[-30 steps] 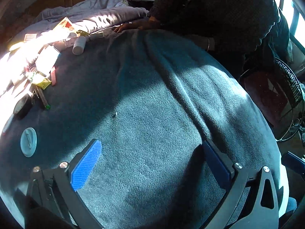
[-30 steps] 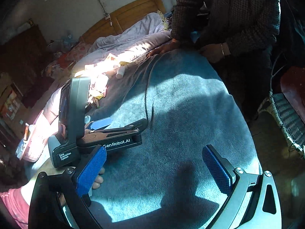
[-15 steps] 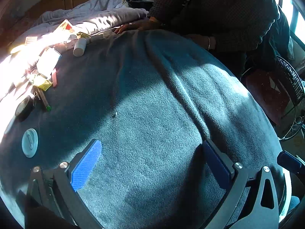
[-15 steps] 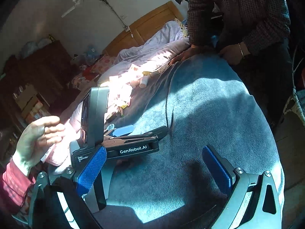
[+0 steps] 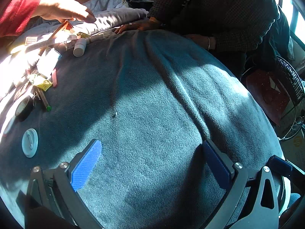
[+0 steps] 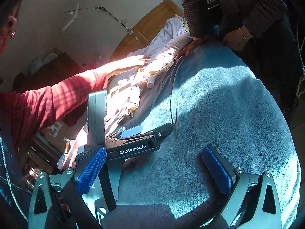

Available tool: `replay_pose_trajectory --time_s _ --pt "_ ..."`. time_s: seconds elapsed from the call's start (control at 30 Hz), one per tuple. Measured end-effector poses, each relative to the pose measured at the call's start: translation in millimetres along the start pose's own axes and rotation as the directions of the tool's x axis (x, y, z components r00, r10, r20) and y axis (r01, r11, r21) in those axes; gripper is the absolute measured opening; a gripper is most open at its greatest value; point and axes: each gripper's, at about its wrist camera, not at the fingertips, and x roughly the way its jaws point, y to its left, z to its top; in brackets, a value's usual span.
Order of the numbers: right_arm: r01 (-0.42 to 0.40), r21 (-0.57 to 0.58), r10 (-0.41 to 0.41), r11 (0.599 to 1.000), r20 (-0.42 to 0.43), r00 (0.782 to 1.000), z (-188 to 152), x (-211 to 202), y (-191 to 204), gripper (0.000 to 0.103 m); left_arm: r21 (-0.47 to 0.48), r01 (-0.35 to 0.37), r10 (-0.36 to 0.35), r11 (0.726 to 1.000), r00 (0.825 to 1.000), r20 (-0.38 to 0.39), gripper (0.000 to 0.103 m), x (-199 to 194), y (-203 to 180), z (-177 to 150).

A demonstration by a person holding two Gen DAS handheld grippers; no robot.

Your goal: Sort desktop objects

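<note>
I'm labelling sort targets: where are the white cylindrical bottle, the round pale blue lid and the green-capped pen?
white cylindrical bottle [image 5: 79, 46], left wrist view, middle of its side.
round pale blue lid [image 5: 30, 142], left wrist view, centre of its top.
green-capped pen [image 5: 44, 101], left wrist view, barrel near cap.

Two grippers [image 5: 152, 166] [image 6: 154, 169], one white bottle [image 5: 79, 46], one round lid [image 5: 30, 142], one green-capped pen [image 5: 44, 101].

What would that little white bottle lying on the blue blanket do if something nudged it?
The white bottle is a cylinder lying on its side, so it would probably roll. The soft blue blanket looks plush and should slow it. It looks small, likely light.
</note>
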Motion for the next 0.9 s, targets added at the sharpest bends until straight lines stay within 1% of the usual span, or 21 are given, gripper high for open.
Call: replay_pose_trajectory --time_s 0.1,0.33,0.67,0.8,0.9 --pt "-0.019 0.019 0.018 1.000 0.004 1.000 1.1 1.5 -4.3 0.103 -0.001 0.000 0.000 1.000 1.000 0.000 0.103 0.0 0.1 -0.1" --pt "-0.023 0.026 0.023 0.999 0.005 1.000 2.2 1.3 -4.5 0.103 -0.002 -0.001 0.001 1.000 1.000 0.000 0.103 0.1 -0.3 0.0" --pt "-0.001 0.031 0.000 1.000 0.021 1.000 2.7 0.4 -1.1 0.103 -0.003 -0.002 0.002 1.000 1.000 0.000 0.103 0.0 0.2 -0.1" --pt "0.011 0.026 -0.011 1.000 0.011 1.000 3.0 2.0 0.3 0.103 -0.004 -0.002 0.002 1.000 1.000 0.001 0.103 0.6 0.4 0.9" --pt "-0.020 0.069 0.020 0.997 -0.002 1.000 5.6 6.1 -7.0 0.103 -0.005 -0.003 0.003 1.000 1.000 0.001 0.103 0.7 0.4 1.0"
